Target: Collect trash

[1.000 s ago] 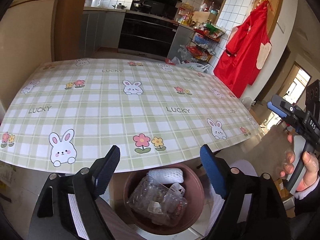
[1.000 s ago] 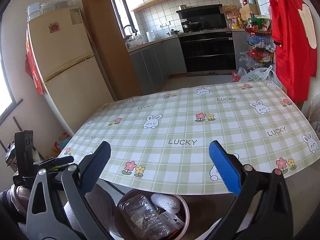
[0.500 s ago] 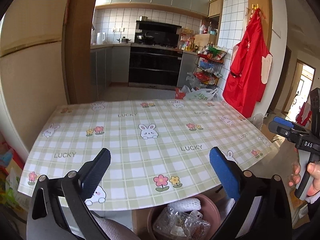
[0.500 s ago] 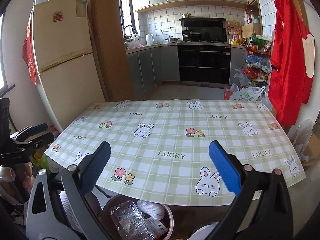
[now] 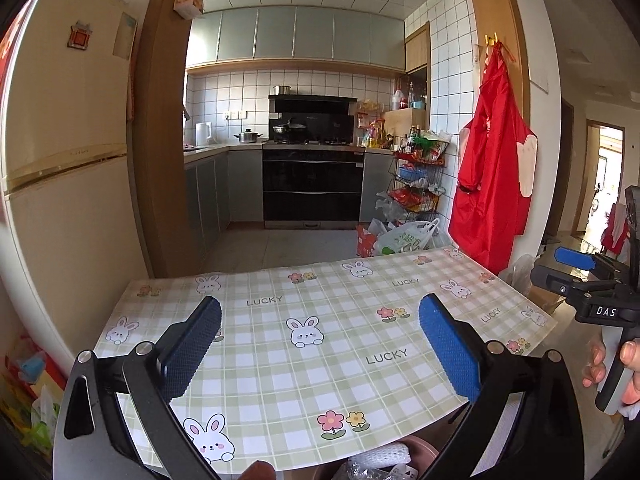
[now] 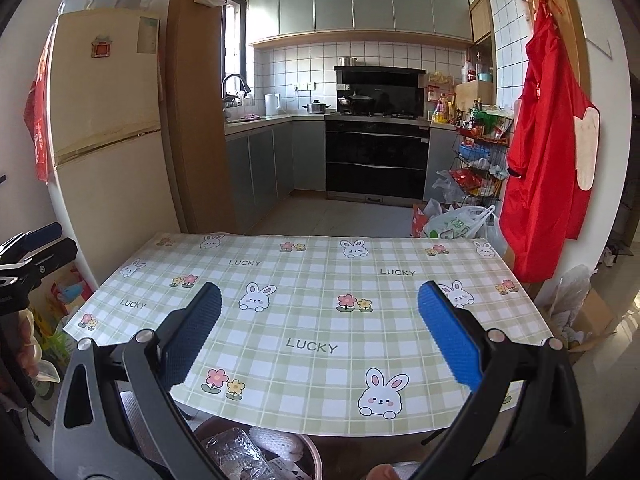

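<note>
Holding both tools level above the glossy green-checked bunny-print tablecloth (image 6: 320, 320), I had the left gripper (image 5: 320, 344) and right gripper (image 6: 320, 336) spread wide, gripping nothing. No litter showed on the cloth; the crinkly clear wrappers (image 6: 240, 456) and white foam netting (image 5: 384, 454) sat in the round brown plastic bin (image 6: 310, 460) below the near edge. Collection looked done; next I would scan for strays.

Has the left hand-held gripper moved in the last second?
Yes. The left hand-held gripper has risen and tipped up: the trash bin, earlier between its fingers, now sits at the frame's bottom edge, below the table.
</note>
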{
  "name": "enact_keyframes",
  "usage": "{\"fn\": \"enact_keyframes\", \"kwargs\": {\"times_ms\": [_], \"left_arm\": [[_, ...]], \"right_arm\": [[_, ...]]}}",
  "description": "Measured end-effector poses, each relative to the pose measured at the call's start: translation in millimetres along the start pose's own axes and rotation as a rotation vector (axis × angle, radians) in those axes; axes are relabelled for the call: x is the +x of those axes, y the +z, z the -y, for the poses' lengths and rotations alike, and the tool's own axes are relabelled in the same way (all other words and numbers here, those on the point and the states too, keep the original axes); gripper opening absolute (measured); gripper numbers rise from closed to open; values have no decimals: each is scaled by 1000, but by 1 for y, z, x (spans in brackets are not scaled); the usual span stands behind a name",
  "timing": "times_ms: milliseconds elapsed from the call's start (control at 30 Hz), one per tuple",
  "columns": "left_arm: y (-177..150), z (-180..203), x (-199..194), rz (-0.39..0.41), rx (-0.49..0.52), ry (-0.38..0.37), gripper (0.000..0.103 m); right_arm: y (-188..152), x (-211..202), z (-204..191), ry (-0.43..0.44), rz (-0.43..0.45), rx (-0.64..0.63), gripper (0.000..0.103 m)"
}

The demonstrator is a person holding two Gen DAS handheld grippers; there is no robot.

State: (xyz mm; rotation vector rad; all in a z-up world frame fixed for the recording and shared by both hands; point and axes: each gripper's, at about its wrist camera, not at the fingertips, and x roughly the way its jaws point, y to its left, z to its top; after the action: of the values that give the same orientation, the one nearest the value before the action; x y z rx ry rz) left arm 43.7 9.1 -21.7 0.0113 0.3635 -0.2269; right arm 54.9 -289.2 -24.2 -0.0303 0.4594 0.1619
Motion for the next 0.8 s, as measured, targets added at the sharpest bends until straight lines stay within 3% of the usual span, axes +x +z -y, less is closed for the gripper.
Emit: {"fn": "enact_keyframes", "kwargs": {"times_ms": [800], "left_arm": [[5,10,6,-7,15,6,97]], "right_arm": [[-1,4,1,-32,-27,19,97]]}}
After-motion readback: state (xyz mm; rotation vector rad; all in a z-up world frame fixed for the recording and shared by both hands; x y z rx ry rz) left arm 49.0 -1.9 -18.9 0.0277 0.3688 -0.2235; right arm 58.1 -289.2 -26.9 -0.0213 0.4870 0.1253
